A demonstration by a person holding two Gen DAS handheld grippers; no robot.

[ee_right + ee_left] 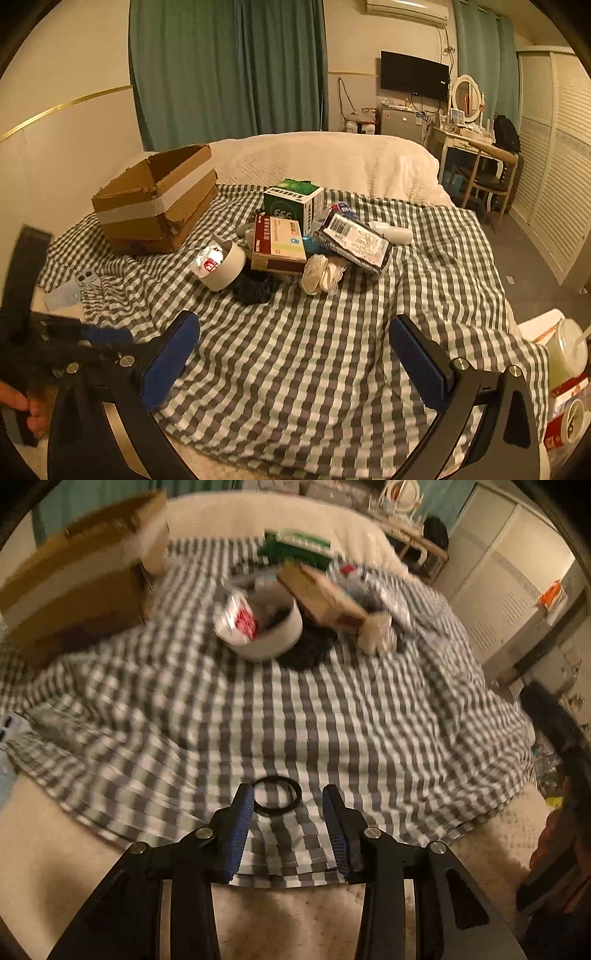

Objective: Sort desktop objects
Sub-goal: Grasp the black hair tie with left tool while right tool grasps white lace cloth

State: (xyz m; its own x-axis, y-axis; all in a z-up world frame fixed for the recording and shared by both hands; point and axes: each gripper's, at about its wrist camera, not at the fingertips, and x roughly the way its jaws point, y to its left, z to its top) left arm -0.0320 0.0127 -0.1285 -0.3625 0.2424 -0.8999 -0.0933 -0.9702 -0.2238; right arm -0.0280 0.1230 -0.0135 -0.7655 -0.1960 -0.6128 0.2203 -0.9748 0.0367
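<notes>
A pile of objects lies on the checked cloth (314, 350): a white tape roll (221, 267) (264, 627), a red-and-tan medicine box (279, 243), a green-and-white box (295, 203), a dark barcoded packet (352, 242), a white cloth bundle (321, 275) and a black fabric lump (255, 286). A black ring (277, 795) lies on the cloth just beyond my left gripper (290, 806), which is open and empty. My right gripper (293, 339) is wide open and empty, short of the pile. The left gripper also shows at the left edge of the right wrist view (74, 343).
An open cardboard box (159, 201) (81, 576) stands at the back left of the cloth. A phone (86, 277) lies at the cloth's left edge. Jars (565, 350) stand to the right of the bed. A dresser with a mirror (467, 98) and wardrobe doors are beyond.
</notes>
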